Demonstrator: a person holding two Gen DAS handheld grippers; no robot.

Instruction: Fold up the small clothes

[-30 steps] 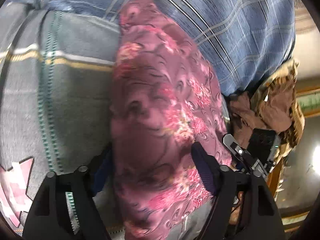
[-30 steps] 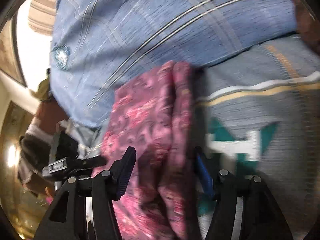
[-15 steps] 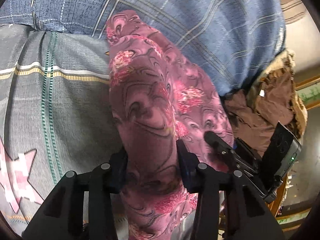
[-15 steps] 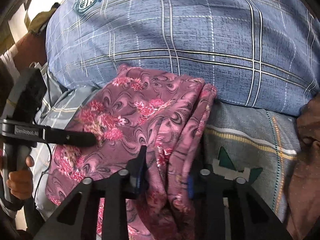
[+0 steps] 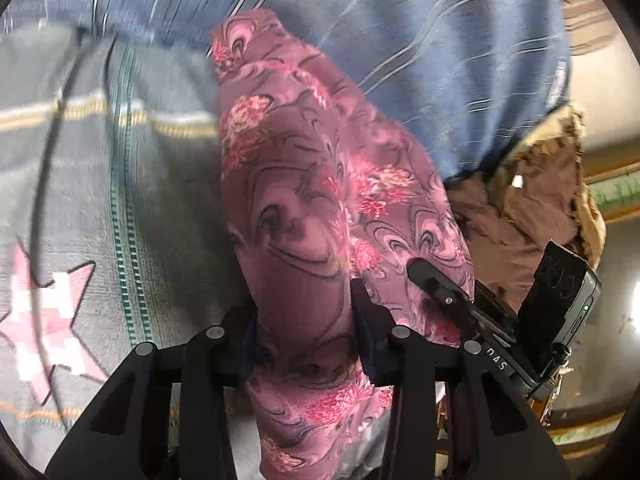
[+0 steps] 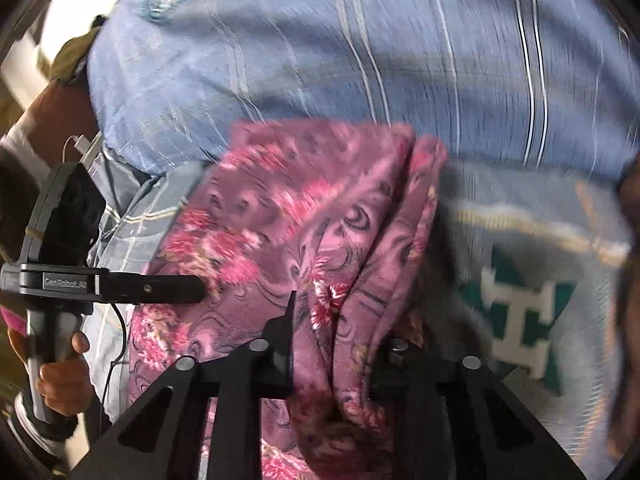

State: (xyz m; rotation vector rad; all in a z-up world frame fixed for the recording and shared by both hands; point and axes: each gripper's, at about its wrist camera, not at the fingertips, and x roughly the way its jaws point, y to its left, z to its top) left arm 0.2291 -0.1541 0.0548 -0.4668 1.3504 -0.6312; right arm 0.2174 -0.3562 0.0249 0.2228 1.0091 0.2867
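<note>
Left wrist view: motion blur obscures the upper frame, and the lower end of the pink floral cloth is cut off by the frame edge. The left claw is closed on a bunched fold of this thin, swirl-printed fabric. The right claw is seen from the side against the cloth; its far finger is hidden. Beneath lies a grey bedspread with stripes and a pink star, and behind it a blue checked cushion. A brown fringed fabric is seen at right.

Right wrist view: blur is heavy. The right claw is clamped on the cloth's gathered edge. The left claw, hand-held, is pressed into the cloth; its grip cannot be determined here.
</note>
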